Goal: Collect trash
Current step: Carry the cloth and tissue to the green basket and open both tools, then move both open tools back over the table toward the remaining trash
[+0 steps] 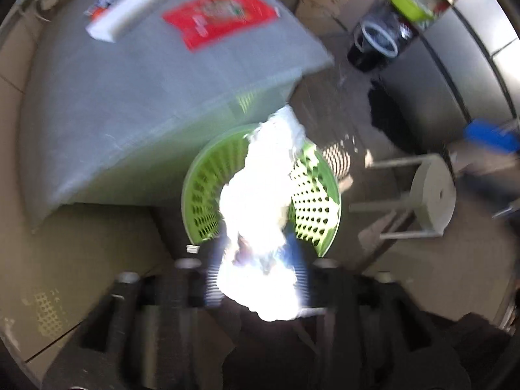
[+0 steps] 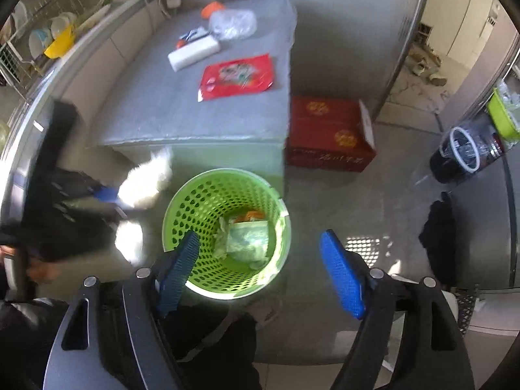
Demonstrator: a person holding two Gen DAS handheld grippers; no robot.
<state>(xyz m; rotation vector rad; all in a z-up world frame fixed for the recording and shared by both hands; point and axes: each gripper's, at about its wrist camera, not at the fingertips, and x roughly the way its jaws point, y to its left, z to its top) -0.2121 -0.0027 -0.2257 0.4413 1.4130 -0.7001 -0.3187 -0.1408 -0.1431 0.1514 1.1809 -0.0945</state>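
Down over the bin [image 2: 226, 232], the right gripper [image 2: 260, 269] has its 2 blue pads [image 2: 341, 274] spread wide with nothing between them; the bin's open mouth shows in the gap. The left gripper [image 2: 107, 195] sits at 9 o'clock of the bin in the right view, blurred. In its own view a white wad [image 1: 263, 214], washed out by glare, lies between its fingers above the bin; whether the pads press on it I cannot tell.

Inside the bin lie crumpled wrappers [image 2: 247, 237], pale green and white, with a bit of orange at 12 o'clock. The bin stands on the floor, touching the front of a grey table [image 2: 156, 104]. On the table lie a red packet [image 2: 239, 76], a white box [image 2: 193, 53] at its 10 o'clock, and a clear bag [image 2: 232, 24] with an orange scrap [image 2: 211, 8] further back. A red carton [image 2: 328, 135] sits on the floor at 2 o'clock of the bin, and a black bucket [image 2: 461, 156] well apart at 3 o'clock. A stool [image 1: 429, 195] shows in the left view.
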